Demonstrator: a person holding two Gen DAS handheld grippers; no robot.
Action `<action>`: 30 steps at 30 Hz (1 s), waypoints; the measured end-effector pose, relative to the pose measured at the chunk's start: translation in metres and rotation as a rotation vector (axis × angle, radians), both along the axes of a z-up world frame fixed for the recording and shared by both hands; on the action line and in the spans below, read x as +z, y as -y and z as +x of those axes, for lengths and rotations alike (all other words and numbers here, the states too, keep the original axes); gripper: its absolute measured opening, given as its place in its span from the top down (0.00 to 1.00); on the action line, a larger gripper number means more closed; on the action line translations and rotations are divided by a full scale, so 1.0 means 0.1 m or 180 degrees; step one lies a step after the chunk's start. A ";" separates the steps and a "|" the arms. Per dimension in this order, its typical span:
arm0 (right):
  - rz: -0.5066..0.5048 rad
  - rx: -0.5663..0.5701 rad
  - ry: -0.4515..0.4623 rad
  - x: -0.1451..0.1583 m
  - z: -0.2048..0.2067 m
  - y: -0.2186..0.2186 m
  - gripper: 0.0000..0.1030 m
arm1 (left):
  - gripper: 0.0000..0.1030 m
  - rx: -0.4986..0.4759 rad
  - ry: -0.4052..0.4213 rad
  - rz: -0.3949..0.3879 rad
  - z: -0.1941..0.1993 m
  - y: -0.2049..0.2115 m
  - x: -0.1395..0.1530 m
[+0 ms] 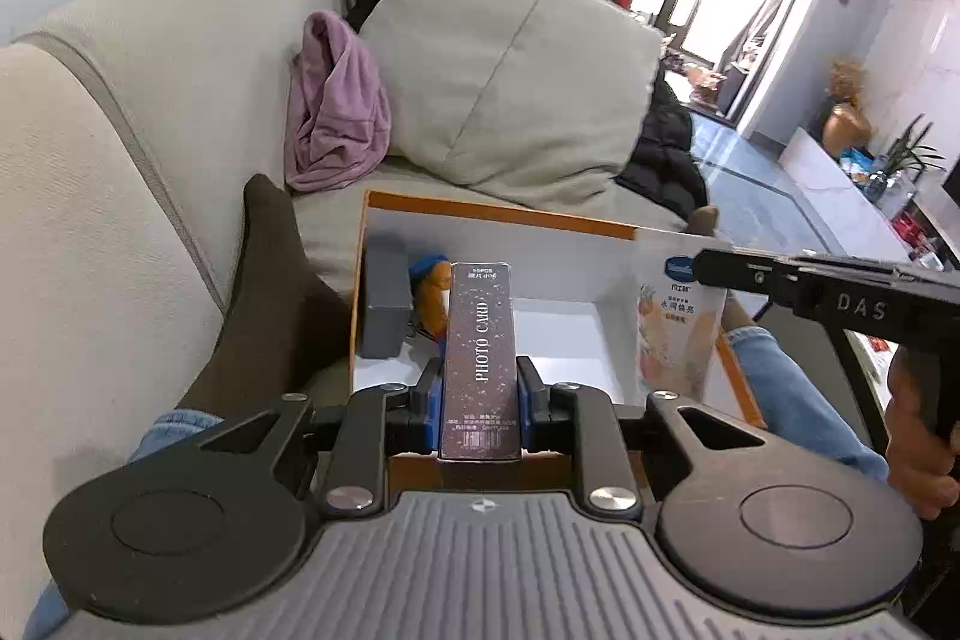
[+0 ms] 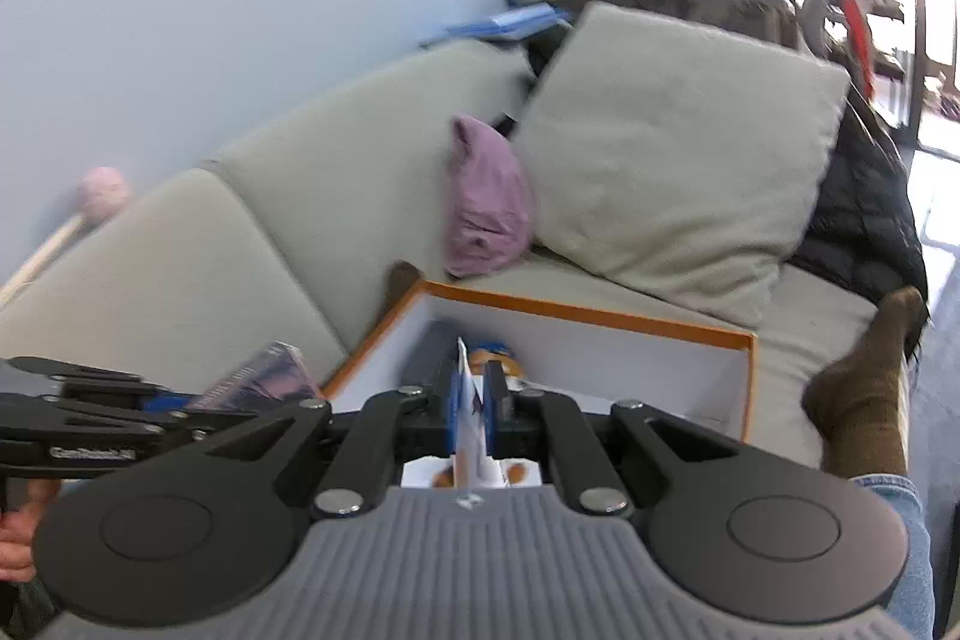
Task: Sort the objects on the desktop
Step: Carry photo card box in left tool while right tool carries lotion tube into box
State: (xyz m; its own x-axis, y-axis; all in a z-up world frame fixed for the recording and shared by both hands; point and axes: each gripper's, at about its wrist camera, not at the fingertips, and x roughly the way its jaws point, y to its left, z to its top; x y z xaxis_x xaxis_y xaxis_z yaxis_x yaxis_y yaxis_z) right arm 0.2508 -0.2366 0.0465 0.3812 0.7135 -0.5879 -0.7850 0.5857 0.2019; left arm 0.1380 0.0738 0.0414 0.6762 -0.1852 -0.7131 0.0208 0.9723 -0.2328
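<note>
Both tongs angled down over box (image 1: 504,214): left tongs (image 1: 480,394) gripping photo-card pack (image 1: 480,358), right tongs (image 2: 474,400) pinching sachet (image 2: 467,424)

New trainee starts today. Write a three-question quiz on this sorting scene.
1. True or false: the left claw grips the dark photo card box.
2. What does the right claw hold? A) a thin white sachet B) a grey block C) nothing
3. Fill in: the open box on the sofa has an ____ rim.

Key: 1 true. 2 A, the white sachet, also seen in the left wrist view. 3 orange.
</note>
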 end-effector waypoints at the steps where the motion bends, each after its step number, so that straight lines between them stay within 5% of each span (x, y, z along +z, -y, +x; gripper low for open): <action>1: -0.0052 -0.0048 -0.0040 -0.08 0.09 -0.06 0.92 | 0.75 0.0011 -0.0026 0.0004 0.06 -0.01 -0.03; 11: -0.0408 -0.0264 -0.0292 -0.74 0.84 -0.80 0.93 | 0.75 0.0008 -0.0258 0.0160 0.70 0.03 -0.49; 19: -0.0587 -0.0351 -0.0319 -0.95 1.04 -0.75 0.93 | 0.75 -0.0119 -0.0153 0.0160 0.93 0.15 -0.49; 30: -0.0608 -0.0260 -0.0505 -1.03 1.10 -0.67 0.87 | 0.75 -0.0076 -0.0436 0.0445 0.82 0.19 -0.68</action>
